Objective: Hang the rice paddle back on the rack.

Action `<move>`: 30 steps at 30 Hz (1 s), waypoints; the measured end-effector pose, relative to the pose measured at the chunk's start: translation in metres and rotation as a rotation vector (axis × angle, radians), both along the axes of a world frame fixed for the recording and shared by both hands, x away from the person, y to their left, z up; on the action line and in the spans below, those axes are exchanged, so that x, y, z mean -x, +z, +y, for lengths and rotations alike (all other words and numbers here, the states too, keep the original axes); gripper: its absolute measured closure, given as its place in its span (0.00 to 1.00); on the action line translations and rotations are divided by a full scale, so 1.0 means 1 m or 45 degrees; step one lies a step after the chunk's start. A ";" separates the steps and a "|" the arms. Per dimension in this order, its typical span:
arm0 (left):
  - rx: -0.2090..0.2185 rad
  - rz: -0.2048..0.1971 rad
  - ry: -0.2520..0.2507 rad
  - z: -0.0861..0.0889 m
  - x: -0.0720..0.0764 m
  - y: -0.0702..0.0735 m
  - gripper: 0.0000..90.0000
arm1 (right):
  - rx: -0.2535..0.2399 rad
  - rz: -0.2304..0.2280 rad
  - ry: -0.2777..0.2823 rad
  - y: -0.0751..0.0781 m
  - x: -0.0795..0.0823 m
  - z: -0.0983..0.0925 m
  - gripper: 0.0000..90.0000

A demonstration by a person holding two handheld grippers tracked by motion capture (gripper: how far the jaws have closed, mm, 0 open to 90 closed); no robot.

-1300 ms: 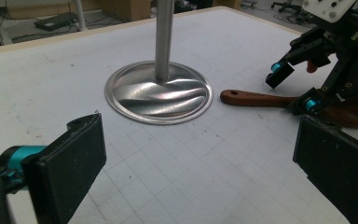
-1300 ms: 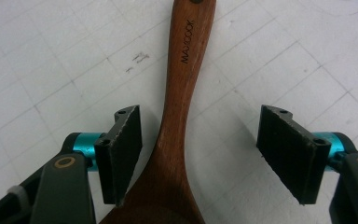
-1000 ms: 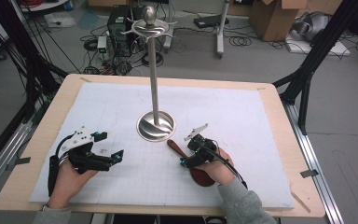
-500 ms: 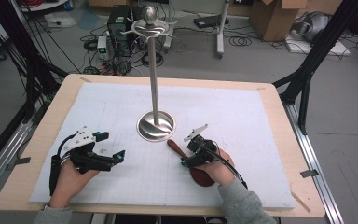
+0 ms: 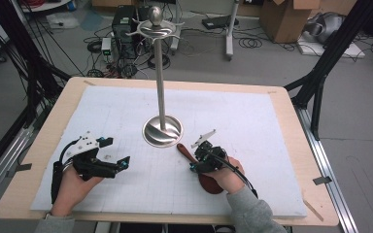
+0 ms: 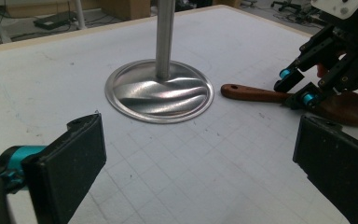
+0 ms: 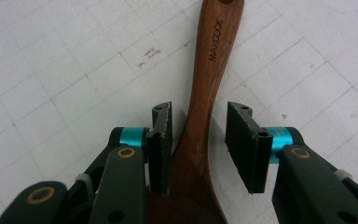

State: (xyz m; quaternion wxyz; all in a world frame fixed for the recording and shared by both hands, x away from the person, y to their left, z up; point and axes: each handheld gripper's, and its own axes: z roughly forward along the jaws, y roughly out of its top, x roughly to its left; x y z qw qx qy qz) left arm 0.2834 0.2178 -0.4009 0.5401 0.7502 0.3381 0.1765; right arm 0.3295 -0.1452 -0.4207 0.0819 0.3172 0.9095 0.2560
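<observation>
Two black jaws of the right gripper point(image 7: 199, 144) straddled the wooden spoon point(image 7: 208, 93) at its neck and had just been closing on it, the left pad touching, the right one a sliver clear (no grip yet). The spoon lay flat on the table point(image 5: 272, 126), handle toward 10 o'clock at the stand point(image 5: 162, 130). The left gripper point(image 5: 108, 167) idled open at 9 o'clock.

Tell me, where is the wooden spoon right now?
The wooden spoon lies on the white mat, right of the metal stand's base, its handle between the right gripper jaws.
</observation>
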 end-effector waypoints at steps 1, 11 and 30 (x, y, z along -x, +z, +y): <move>-0.001 0.001 0.001 0.000 0.000 0.000 0.03 | -0.003 0.001 0.002 0.000 -0.001 0.000 0.69; -0.002 0.002 0.004 0.001 0.000 0.000 0.03 | -0.002 -0.008 -0.005 0.001 0.000 0.000 0.76; -0.006 -0.001 0.008 0.000 0.000 0.000 0.03 | 0.002 -0.037 0.060 0.001 0.002 0.001 0.85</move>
